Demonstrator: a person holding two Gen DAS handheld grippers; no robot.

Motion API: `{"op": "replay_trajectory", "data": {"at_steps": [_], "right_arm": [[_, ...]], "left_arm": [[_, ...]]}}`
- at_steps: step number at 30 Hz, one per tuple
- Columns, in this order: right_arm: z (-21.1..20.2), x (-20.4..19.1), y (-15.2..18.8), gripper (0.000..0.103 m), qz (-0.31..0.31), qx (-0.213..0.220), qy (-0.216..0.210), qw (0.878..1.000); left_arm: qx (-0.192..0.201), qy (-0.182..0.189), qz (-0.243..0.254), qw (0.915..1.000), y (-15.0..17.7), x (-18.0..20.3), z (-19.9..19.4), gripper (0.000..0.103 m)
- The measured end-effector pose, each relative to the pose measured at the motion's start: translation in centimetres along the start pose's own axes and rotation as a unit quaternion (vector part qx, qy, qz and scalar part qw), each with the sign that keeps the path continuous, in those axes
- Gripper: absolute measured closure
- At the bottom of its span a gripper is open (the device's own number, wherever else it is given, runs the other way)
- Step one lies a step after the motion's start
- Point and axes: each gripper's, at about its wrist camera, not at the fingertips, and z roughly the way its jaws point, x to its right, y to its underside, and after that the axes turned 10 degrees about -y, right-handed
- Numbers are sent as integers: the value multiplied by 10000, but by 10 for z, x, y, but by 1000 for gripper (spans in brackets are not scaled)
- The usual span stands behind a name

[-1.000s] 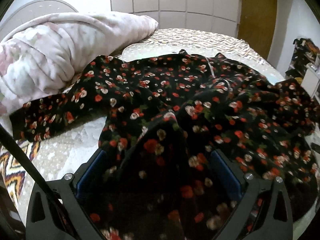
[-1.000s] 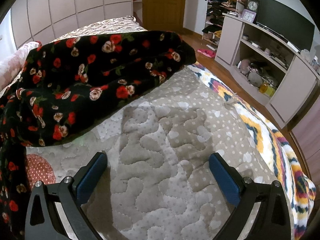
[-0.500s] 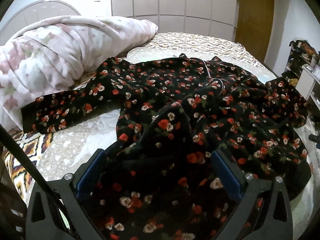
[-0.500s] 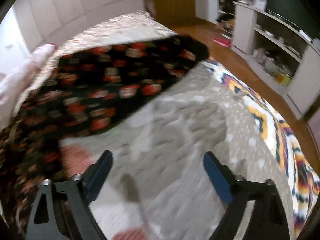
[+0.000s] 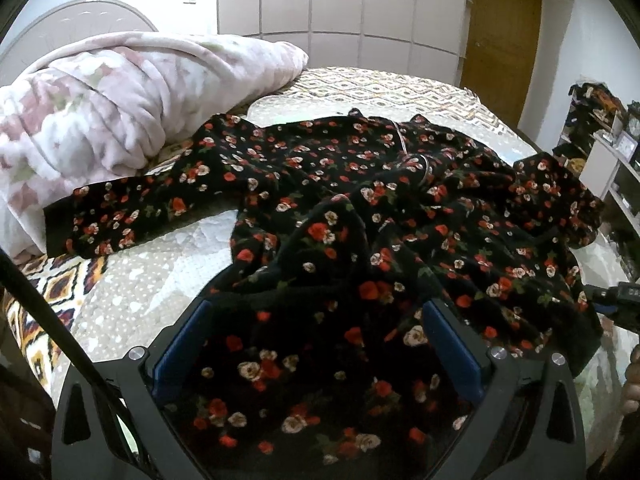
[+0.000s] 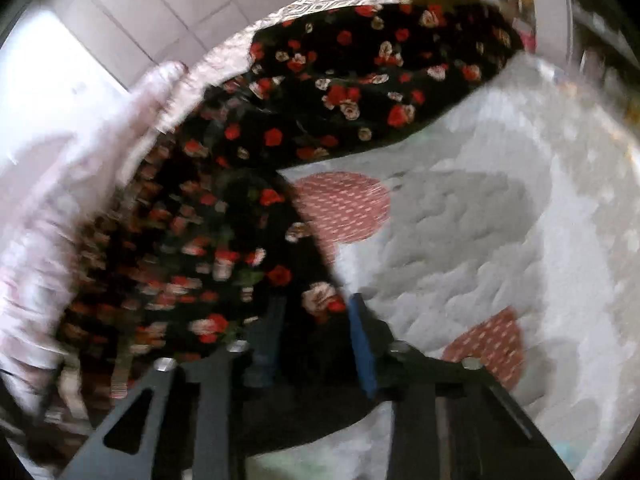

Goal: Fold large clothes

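Observation:
A large black garment with red and white flowers (image 5: 360, 208) lies crumpled across the bed, one sleeve stretched to the left (image 5: 132, 208). My left gripper (image 5: 316, 340) has its jaws wide apart, and the garment's near hem fills the gap between them. My right gripper (image 6: 316, 316) has its jaws close together on the garment's edge (image 6: 320, 296) at the bed's near side. The right wrist view is blurred, and the garment (image 6: 240, 208) runs up and to the right in it.
A pink and white blanket (image 5: 120, 96) is heaped at the far left of the bed. The quilted bedspread (image 6: 460, 220) with red dotted circles lies to the right. Shelving (image 5: 616, 168) stands beyond the bed's right side. The right gripper's body shows at the left wrist view's edge (image 5: 620, 300).
My right gripper swung left from bare quilt to the garment's edge and closed on it. My left gripper drew back a little, jaws still wide with cloth between them.

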Motion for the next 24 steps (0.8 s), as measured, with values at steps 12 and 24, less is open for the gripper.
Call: {"op": "replay_trajectory", "data": {"at_steps": [12, 24], "right_arm": [[17, -16, 9, 65, -384, -58, 152, 9991], [-53, -28, 88, 87, -486, -683, 146, 9964]], "left_arm": [[-59, -64, -51, 9999, 3, -10, 2, 0], [-7, -114, -46, 9999, -1, -40, 0, 0]]}}
